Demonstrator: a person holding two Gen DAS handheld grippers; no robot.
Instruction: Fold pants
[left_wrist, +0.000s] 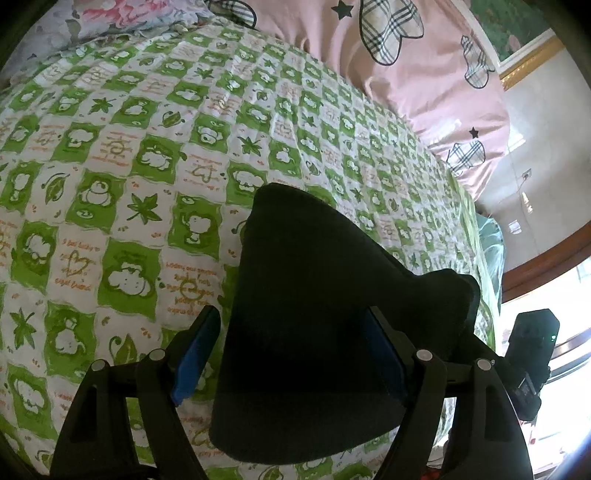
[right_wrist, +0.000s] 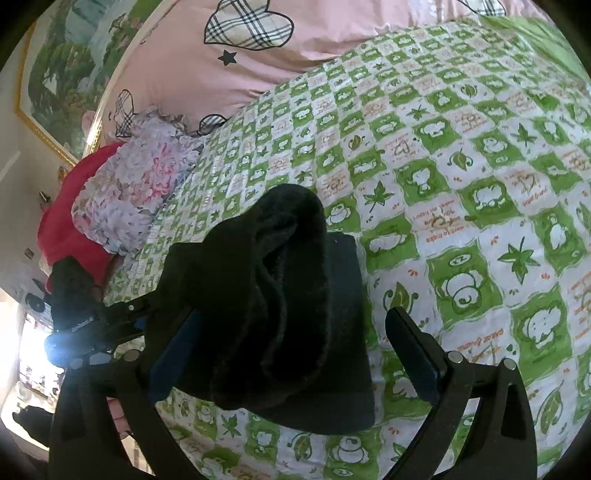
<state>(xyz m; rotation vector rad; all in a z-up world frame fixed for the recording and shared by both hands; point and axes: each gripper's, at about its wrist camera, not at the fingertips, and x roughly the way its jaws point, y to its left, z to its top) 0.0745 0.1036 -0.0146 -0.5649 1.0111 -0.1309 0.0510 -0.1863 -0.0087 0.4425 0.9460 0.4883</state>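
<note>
Left wrist view: my left gripper (left_wrist: 291, 354) stands spread, the black pants (left_wrist: 314, 325) lying between its blue pads (left_wrist: 194, 362) on the green-and-white checked bedsheet (left_wrist: 129, 166). My right gripper (right_wrist: 295, 354) is spread too, the bunched pants (right_wrist: 273, 295) draped against its left finger. Orange sheet lettering is too blurred to read. A pink quilt (left_wrist: 406, 92) lies beyond the pants.
</note>
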